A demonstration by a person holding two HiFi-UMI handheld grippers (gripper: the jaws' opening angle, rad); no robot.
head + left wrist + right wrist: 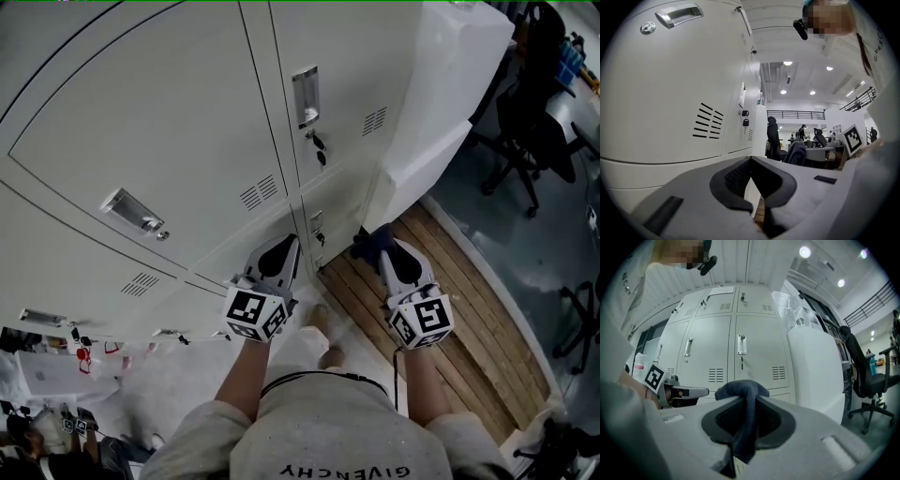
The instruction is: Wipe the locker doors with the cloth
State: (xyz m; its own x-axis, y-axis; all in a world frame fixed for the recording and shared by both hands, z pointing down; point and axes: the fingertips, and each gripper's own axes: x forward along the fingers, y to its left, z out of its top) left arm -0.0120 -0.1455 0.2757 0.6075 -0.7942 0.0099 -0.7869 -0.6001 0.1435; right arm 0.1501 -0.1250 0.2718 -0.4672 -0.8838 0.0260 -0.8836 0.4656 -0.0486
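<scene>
Right claw [749, 398] pinches a dark blue cloth [738, 389] before white locker doors [761, 350]; left claw [751, 159] is closed, holding nothing.

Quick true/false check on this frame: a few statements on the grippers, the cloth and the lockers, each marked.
1. The right gripper is shut on a dark cloth. True.
2. The left gripper holds a second cloth. False: its fingers are together with nothing between them.
3. The cloth is pressed against the locker doors. False: it is held apart from them, in front of the lockers.
4. Every locker door in view is shut. True.
5. A black office chair stands to the right of the lockers. True.
</scene>
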